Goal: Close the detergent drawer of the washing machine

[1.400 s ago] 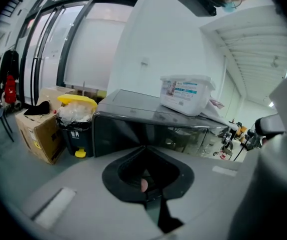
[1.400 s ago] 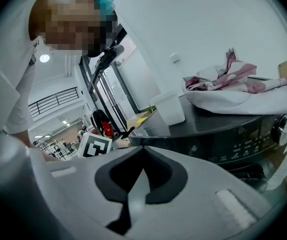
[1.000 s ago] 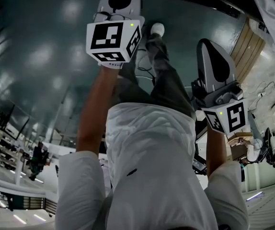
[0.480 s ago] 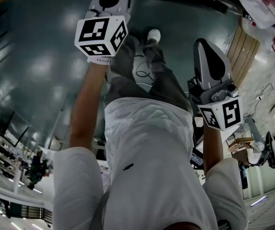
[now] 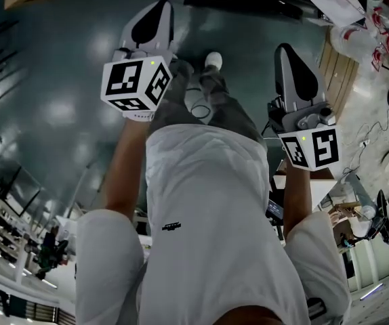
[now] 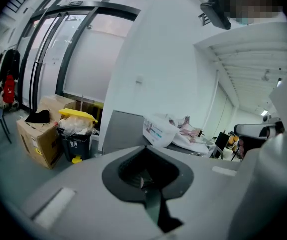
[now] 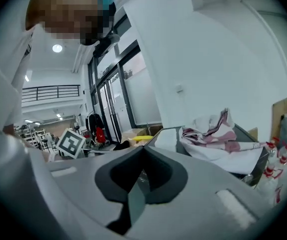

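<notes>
In the head view the left claw (image 5: 155, 15) has dropped down and to the left, away from the picture's top edge. Its whole dark finger now shows, where that edge cut it off before. The right claw (image 5: 293, 70) has risen slightly and edged left. The white shoe (image 5: 213, 60) sits lower in the frame.

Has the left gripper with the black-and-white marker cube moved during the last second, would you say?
Yes. The left gripper has drifted leftward in the head view, opening a clear gap from the person's white shoe.
</notes>
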`<state>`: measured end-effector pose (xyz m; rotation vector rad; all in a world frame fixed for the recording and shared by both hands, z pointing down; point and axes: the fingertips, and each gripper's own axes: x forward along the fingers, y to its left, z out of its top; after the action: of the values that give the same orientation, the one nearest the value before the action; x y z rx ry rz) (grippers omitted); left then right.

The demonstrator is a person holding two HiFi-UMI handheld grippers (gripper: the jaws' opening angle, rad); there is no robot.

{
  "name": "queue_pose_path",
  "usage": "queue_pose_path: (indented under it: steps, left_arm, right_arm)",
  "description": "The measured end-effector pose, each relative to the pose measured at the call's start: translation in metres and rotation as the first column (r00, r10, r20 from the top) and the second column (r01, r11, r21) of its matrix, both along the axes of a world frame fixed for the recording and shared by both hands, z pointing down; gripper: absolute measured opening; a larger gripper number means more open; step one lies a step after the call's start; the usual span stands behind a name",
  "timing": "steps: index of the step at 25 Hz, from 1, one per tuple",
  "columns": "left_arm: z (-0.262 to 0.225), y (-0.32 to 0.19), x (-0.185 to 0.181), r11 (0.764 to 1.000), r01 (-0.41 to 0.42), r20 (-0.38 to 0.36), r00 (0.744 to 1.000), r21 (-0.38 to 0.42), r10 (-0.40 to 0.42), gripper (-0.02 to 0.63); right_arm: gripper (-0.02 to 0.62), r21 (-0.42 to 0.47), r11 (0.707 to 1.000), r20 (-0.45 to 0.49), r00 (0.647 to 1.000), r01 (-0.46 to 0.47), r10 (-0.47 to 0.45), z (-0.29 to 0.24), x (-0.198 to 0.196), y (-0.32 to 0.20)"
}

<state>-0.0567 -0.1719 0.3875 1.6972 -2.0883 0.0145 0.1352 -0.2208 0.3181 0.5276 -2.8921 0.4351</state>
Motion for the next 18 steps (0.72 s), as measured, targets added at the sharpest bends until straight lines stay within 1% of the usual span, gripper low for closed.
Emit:
queue_pose_path:
  steps: [3, 6, 11, 15, 18]
  left_arm:
    - [-0.026, 0.021, 0.006, 1.000, 0.020, -0.008, 1.000, 0.023, -0.020, 0.018]
    - [-0.050, 0.037, 0.014, 0.998, 0.028, 0.001, 1.000, 0.048, -0.028, 0.018]
    - [-0.092, 0.061, 0.022, 0.993, 0.048, 0.022, 0.998, 0.106, -0.051, 0.018]
    - [-0.118, 0.075, 0.021, 0.991, 0.049, 0.069, 0.996, 0.127, -0.058, 0.018]
    - [-0.141, 0.084, 0.024, 0.988, 0.056, 0.088, 0.994, 0.147, -0.069, 0.018]
  right_arm:
    - [0.002, 0.041, 0.999, -0.003, 1.000, -0.002, 0.002, -0.020, 0.006, 0.000]
    - [0.002, 0.076, 0.997, -0.008, 1.000, -0.009, 0.010, -0.036, 0.015, 0.000]
    - [0.002, 0.110, 0.993, -0.015, 0.999, -0.031, 0.033, -0.056, 0.027, 0.003]
    - [0.000, 0.125, 0.992, -0.011, 0.999, -0.036, 0.038, -0.066, 0.032, 0.009]
    - [0.000, 0.143, 0.989, -0.014, 0.999, -0.040, 0.042, -0.073, 0.040, 0.012]
